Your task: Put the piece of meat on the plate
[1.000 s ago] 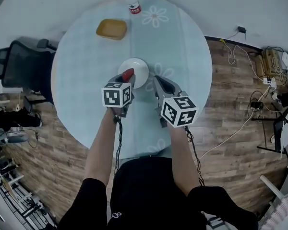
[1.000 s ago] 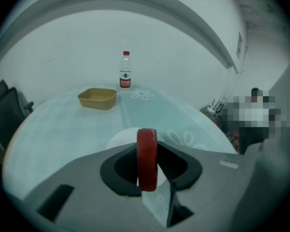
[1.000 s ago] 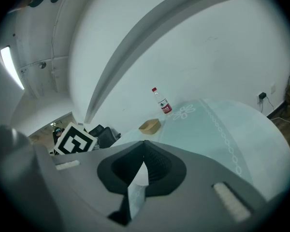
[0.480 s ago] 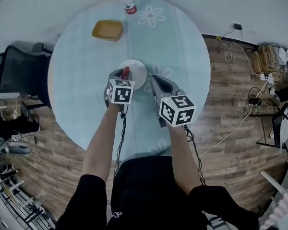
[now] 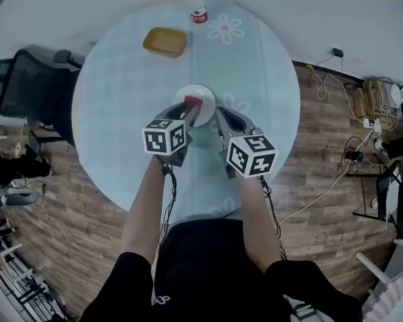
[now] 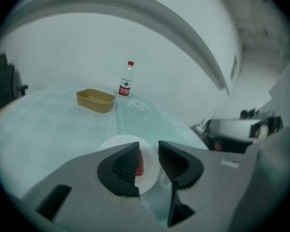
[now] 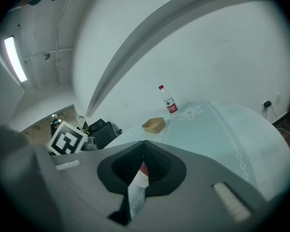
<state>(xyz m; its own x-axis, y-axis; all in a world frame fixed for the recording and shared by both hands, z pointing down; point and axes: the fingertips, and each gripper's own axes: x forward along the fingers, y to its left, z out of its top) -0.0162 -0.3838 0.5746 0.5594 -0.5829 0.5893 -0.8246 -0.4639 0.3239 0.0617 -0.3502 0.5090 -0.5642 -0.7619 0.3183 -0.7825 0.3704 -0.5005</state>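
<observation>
Plate point(image 5: 205, 95) glossy white; tablecloth point(image 5: 121, 99) matt; floor point(image 5: 322, 170) wood planks; bottle point(image 5: 197, 8) clear plastic.

We see most of the round table point(image 5: 121, 113) bare, with open cloth to the left, to the right and beyond the plate point(image 5: 205, 94). Near the far edge a yellow tray point(image 5: 164, 41) and an upright bottle point(image 5: 197, 11) stand apart, a gap between them. The left hand-held gripper point(image 5: 188, 111), its jaws opening with the piece of meat point(image 5: 193, 104) between them, and the right hand-held gripper point(image 5: 221, 115) crowd the plate's near side, close together. A chair point(image 5: 27, 86) stands against the table's left edge.
</observation>
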